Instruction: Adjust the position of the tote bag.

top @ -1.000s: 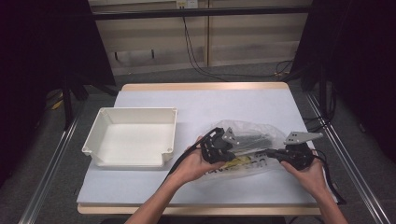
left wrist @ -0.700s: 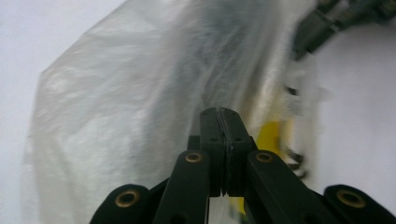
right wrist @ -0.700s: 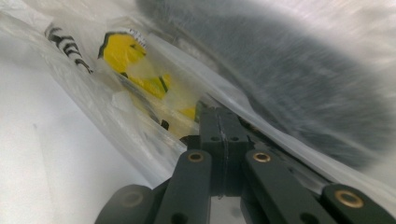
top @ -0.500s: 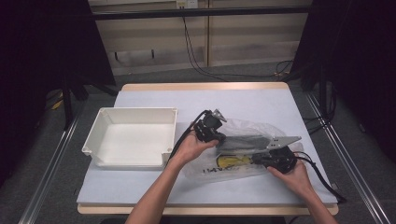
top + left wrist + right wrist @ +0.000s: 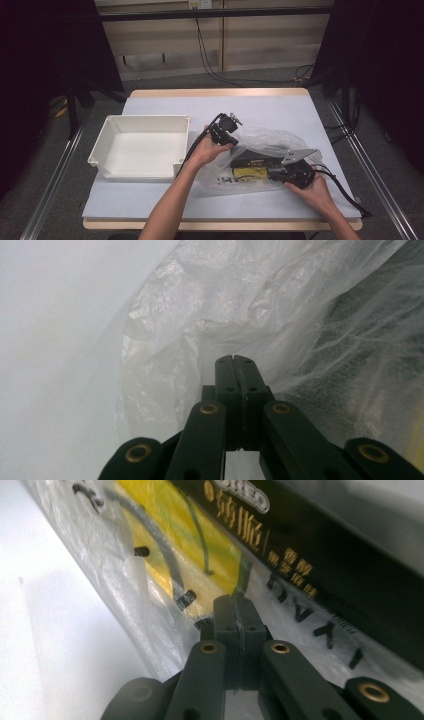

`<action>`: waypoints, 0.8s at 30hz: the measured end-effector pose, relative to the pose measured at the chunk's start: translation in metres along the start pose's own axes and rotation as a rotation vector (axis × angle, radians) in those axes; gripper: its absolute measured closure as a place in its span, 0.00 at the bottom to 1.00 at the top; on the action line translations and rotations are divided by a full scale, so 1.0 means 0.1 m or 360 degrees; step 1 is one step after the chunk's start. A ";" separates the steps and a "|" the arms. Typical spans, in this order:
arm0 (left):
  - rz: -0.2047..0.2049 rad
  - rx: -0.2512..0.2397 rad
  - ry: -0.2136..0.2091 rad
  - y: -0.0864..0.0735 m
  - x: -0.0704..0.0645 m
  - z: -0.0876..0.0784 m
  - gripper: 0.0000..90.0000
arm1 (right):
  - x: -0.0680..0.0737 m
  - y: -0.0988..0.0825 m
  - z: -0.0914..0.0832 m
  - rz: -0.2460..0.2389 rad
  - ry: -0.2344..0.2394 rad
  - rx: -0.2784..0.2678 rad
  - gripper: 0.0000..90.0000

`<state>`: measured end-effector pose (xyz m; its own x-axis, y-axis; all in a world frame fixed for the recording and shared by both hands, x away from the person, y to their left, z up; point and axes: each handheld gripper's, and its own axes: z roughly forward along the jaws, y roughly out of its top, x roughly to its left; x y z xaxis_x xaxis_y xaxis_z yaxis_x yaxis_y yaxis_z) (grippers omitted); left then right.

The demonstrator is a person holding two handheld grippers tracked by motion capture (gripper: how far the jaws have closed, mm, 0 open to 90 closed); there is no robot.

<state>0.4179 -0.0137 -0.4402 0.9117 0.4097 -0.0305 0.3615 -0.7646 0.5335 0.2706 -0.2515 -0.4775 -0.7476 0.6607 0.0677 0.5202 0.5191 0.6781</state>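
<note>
A clear, crinkled plastic bag (image 5: 267, 141) lies right of centre on the table, with a black and yellow snack box (image 5: 252, 162) inside it. My left gripper (image 5: 235, 145) is at the bag's upper left corner; in the left gripper view its jaws are shut, and the film (image 5: 210, 315) creases out from their tip (image 5: 233, 359). My right gripper (image 5: 271, 175) comes in low from the right. Its jaws are shut at the printed film (image 5: 165, 580) over the box (image 5: 320, 555), with the tip (image 5: 233, 598) pinching plastic.
A white empty tray (image 5: 102, 145) stands at the left, close to my left forearm. The pale table top (image 5: 260, 105) stretches behind the bag. Cables trail from both grippers, one (image 5: 345, 190) toward the right edge. Dark floor and rails surround the table.
My left gripper has moved up and away from the front edge, toward the bag's far left corner. The right gripper slid a little left and lower along the bag.
</note>
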 end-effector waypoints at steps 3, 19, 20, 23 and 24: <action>-0.0032 0.0030 -0.0007 -0.01 0.06 0.09 1.00 | 0.00 0.00 0.00 -0.0004 0.0022 0.0001 1.00; -0.0116 0.0042 -0.0035 -0.02 0.13 0.24 1.00 | 0.02 0.08 -0.27 -0.0016 0.0190 -0.0170 1.00; -0.0118 0.0043 -0.0052 -0.02 0.13 0.22 1.00 | 0.01 0.09 -0.32 -0.0003 0.0200 -0.0201 1.00; -0.0092 0.0013 -0.0049 -0.01 0.13 0.15 1.00 | 0.02 0.11 -0.44 -0.0011 0.0179 -0.0236 1.00; -0.0112 -0.0004 -0.0048 -0.02 0.13 0.13 1.00 | 0.03 0.12 -0.48 -0.0020 0.0178 -0.0254 1.00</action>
<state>0.4318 -0.0135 -0.4526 0.8895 0.4472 -0.0937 0.4245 -0.7333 0.5311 0.2551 -0.2696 -0.4339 -0.7992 0.5860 0.1334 0.4452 0.4281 0.7864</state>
